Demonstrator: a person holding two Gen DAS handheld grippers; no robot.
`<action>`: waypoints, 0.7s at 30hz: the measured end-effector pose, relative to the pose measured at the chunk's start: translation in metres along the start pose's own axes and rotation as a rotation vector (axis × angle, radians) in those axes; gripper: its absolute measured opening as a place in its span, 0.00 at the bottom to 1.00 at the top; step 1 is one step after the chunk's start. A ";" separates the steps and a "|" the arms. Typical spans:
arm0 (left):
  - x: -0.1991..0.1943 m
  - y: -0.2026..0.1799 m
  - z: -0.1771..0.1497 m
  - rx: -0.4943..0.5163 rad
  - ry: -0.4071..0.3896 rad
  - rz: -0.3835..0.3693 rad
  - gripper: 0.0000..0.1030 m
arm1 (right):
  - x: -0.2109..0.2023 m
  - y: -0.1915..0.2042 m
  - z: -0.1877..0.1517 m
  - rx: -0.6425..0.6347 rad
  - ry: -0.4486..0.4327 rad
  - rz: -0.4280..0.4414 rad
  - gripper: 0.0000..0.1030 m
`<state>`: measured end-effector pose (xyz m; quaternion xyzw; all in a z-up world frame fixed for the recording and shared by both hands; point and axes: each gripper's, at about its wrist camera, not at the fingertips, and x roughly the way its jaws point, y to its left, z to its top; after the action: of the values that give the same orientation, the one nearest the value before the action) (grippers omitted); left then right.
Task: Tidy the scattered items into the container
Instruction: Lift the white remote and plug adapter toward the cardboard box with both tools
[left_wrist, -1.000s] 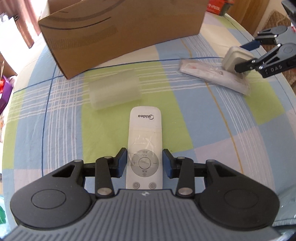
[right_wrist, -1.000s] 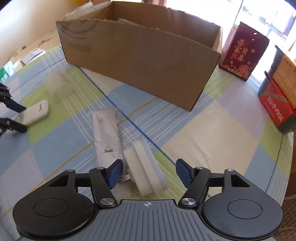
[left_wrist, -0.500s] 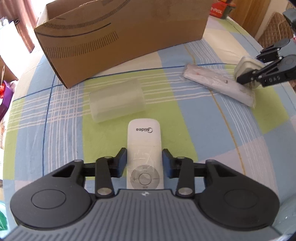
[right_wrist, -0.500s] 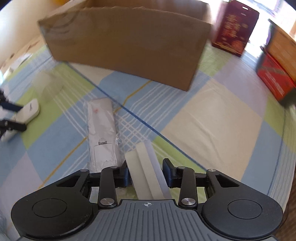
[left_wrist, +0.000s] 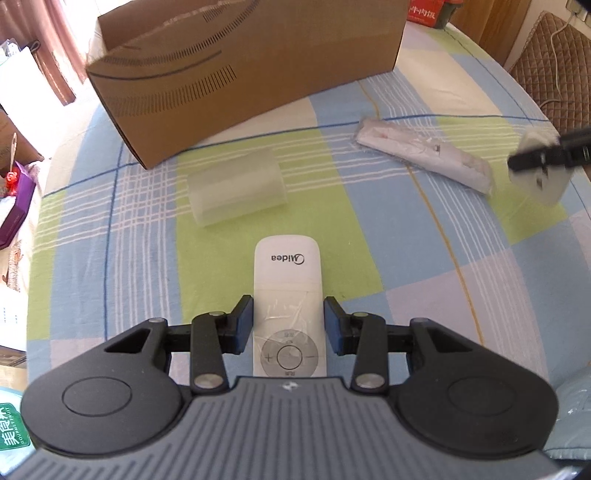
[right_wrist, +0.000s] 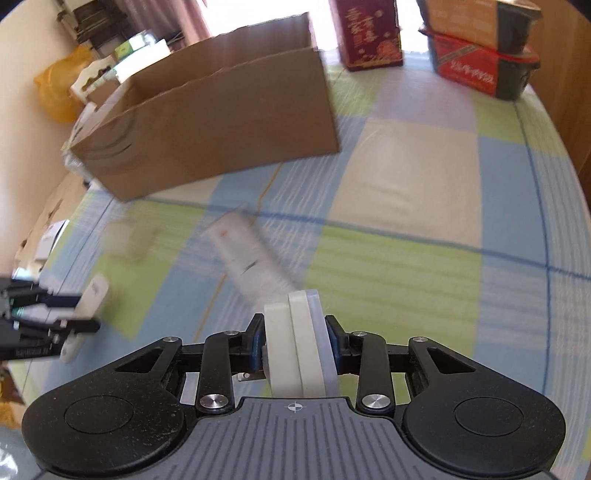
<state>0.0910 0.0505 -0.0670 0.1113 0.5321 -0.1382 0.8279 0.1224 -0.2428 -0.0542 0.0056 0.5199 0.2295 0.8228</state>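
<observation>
Scattered white plastic remote (left_wrist: 287, 291) straddled by left gripper (left_wrist: 288, 322), jaws parted, unclamped; white layered square block (right_wrist: 298, 341) clenched in right gripper (right_wrist: 295, 338), raised off checked cloth (right_wrist: 406, 206), probably for brown cardboard box (right_wrist: 221, 122).

Checked tablecloth (left_wrist: 424, 229): cardboard box (left_wrist: 240, 74), clear roll (left_wrist: 236, 192), wrapped packet (left_wrist: 424, 155), remote (left_wrist: 288, 280).

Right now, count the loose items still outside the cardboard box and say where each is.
4. White remote between the left gripper's pads; clear plastic case near the cardboard box; wrapped white packet on the cloth; white block clamped in the right gripper.
</observation>
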 end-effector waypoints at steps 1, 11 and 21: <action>-0.004 0.000 0.000 -0.002 -0.005 0.003 0.34 | 0.000 0.006 -0.003 -0.005 0.007 0.008 0.35; -0.045 -0.006 -0.002 -0.036 -0.082 -0.006 0.34 | -0.002 0.055 -0.022 -0.071 0.028 0.086 0.35; -0.068 -0.008 -0.002 -0.050 -0.116 -0.012 0.34 | -0.003 0.075 -0.032 -0.098 0.041 0.123 0.35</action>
<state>0.0596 0.0512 -0.0059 0.0790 0.4870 -0.1363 0.8591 0.0663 -0.1844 -0.0473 -0.0075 0.5234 0.3050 0.7956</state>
